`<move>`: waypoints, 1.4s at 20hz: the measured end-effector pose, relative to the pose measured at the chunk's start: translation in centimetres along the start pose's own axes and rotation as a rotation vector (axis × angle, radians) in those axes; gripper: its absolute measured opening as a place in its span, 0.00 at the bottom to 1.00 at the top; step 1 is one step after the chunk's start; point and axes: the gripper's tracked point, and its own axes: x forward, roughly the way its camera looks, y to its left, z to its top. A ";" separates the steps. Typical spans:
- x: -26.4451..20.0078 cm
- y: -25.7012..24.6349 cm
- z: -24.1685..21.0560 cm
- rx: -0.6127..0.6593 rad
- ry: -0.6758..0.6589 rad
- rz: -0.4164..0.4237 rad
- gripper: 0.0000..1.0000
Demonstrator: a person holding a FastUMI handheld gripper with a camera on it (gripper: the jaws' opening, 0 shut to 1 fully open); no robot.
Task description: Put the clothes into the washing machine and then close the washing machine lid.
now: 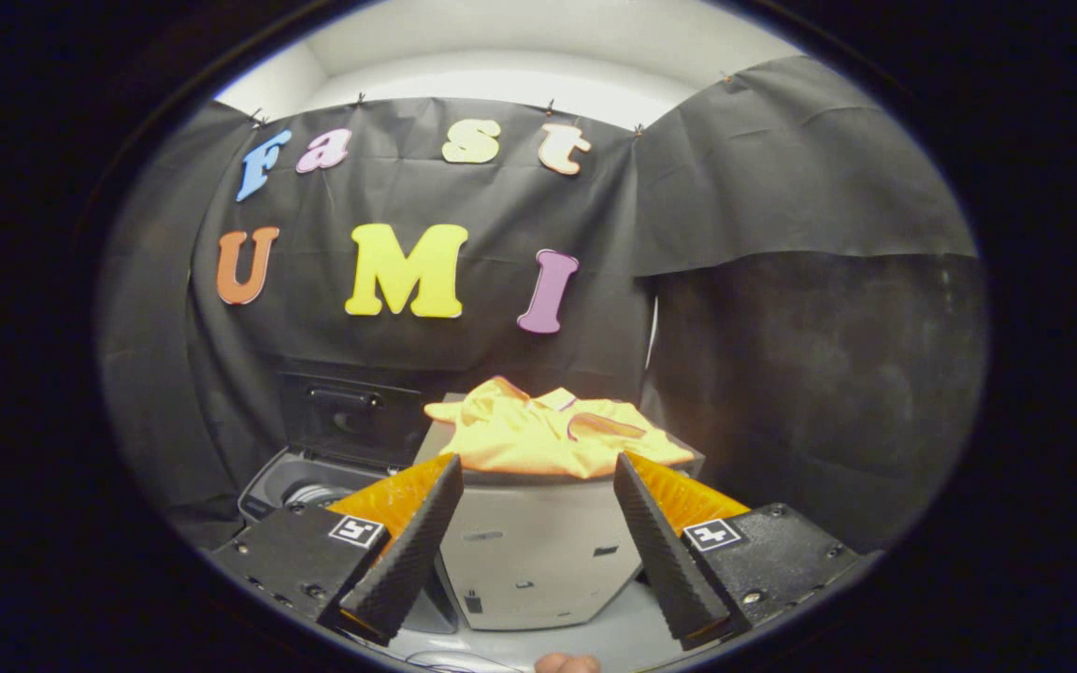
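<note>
A crumpled yellow-orange garment (552, 435) lies in a heap on top of a grey box-like stand (538, 551), just beyond my fingertips. My gripper (538, 472) is open, its two fingers spread wide with nothing between them, aimed at the front edge of the cloth. To the left of the stand and lower down is the small grey washing machine (300, 491); its dark lid (351, 418) stands raised at the back and the drum opening shows beneath it, partly hidden by my left finger.
Black cloth walls close in behind and on both sides. The grey stand's front face sits between my fingers. A fingertip of a person's hand (567, 664) shows below, on a pale surface.
</note>
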 end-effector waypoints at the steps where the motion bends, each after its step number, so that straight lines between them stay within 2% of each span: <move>1: 2.0 -0.3 0.4 0.012 0.014 0.010 1.00; 7: 12.5 -1.9 2.3 0.007 0.143 0.047 1.00; 11: 17.6 -1.0 2.2 -0.049 0.283 0.147 1.00; 13: 19.9 -1.3 2.3 -0.087 0.319 0.140 1.00; 18: 24.0 -0.9 0.4 -0.148 0.470 0.175 1.00; 22: 26.2 -0.2 -2.7 -0.096 0.588 0.193 1.00; 26: 27.2 -1.7 -5.1 -0.107 0.671 0.145 1.00; 28: 27.7 -1.8 -5.7 -0.077 0.692 0.147 1.00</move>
